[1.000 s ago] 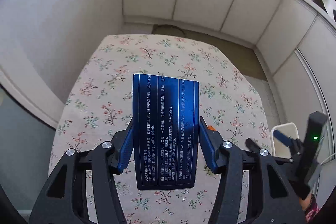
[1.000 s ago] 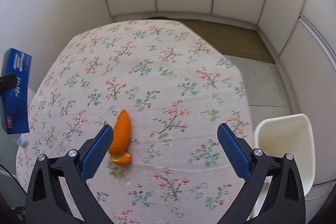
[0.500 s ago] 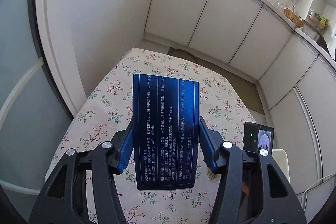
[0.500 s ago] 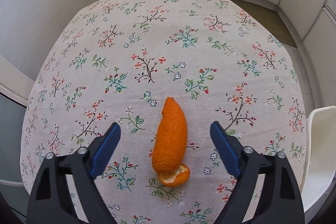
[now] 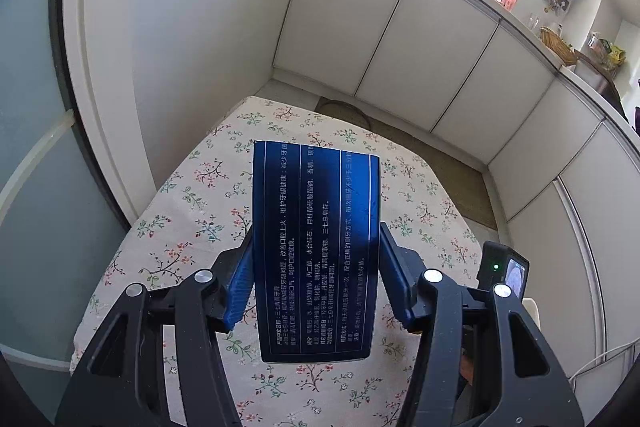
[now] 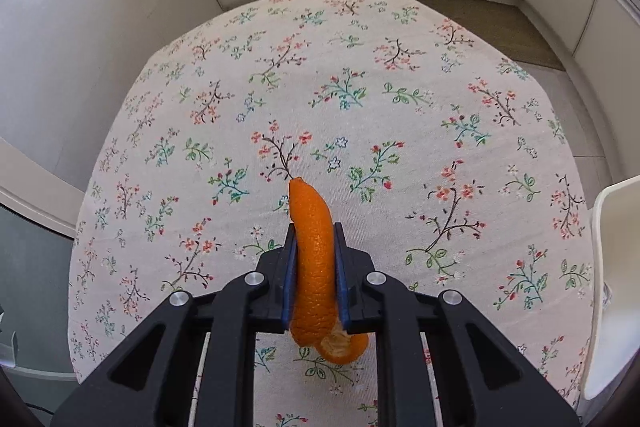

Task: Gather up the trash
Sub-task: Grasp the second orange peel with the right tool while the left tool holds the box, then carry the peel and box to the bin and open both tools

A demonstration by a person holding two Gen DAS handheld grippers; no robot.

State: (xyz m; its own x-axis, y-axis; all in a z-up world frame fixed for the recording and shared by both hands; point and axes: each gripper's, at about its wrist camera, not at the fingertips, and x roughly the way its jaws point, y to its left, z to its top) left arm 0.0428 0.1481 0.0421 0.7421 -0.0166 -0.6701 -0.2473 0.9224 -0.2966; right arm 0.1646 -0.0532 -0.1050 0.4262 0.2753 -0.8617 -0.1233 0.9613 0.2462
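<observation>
In the left wrist view my left gripper (image 5: 316, 267) is shut on a flat dark blue carton (image 5: 316, 251) printed with white text, held above the floral tablecloth (image 5: 192, 211). In the right wrist view a long orange peel (image 6: 314, 251) lies on the tablecloth (image 6: 360, 107) between the blue pads of my right gripper (image 6: 315, 251). Its jaws are closing and both pads press on the sides of the peel. The peel's curled end (image 6: 340, 347) sticks out below the pads.
A white bin (image 6: 612, 267) stands off the table's right edge. White cabinet doors (image 5: 400, 39) and a wall (image 5: 180, 27) ring the table. The back of the other gripper, with a small screen (image 5: 504, 271), shows at right in the left wrist view.
My right gripper came down over the orange peel and its wide-open jaws closed onto it. My left gripper lifted and tilted up with the blue carton, showing more wall and cabinets.
</observation>
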